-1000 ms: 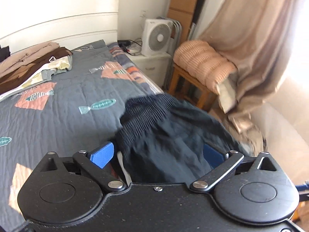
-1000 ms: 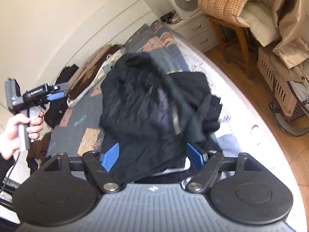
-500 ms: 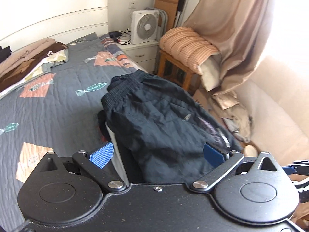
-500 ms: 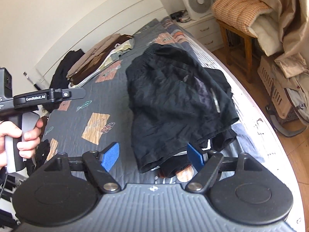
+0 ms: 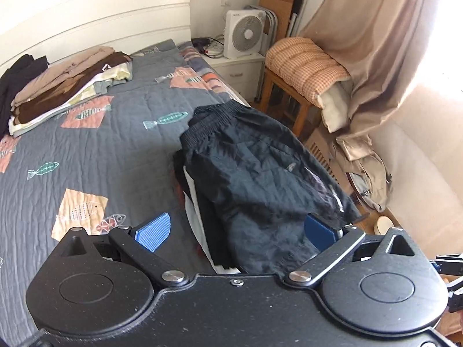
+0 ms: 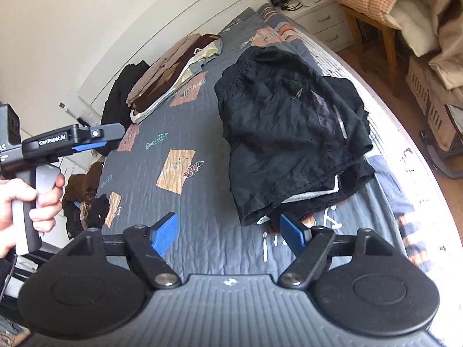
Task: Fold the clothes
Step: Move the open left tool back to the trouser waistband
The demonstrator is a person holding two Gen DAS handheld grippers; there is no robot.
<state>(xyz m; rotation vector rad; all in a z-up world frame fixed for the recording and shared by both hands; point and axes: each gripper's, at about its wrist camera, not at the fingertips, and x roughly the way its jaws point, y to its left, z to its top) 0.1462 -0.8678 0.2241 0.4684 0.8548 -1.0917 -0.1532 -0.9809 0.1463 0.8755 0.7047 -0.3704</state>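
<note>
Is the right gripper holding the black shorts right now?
No, the right gripper is open and empty above the quilt, while the black shorts lie on a clothes pile further along.

fan: (image 5: 245,33) standing on the white nightstand (image 5: 237,70), facing the bed
cushion: (image 5: 306,68) lying folded over the wooden chair (image 5: 285,98)
curtain: (image 5: 373,49) hanging beside the chair, its hem bunching on the floor
quilt: (image 5: 86,156) covering the bed, showing fish patches

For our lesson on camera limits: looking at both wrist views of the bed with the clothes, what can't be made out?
- Clothes under the black shorts: right wrist view, shorts cover them; only edges show.
- Dark heap by the headboard: left wrist view, cut off by the frame edge.
- Fan label: left wrist view, too small to read.
</note>
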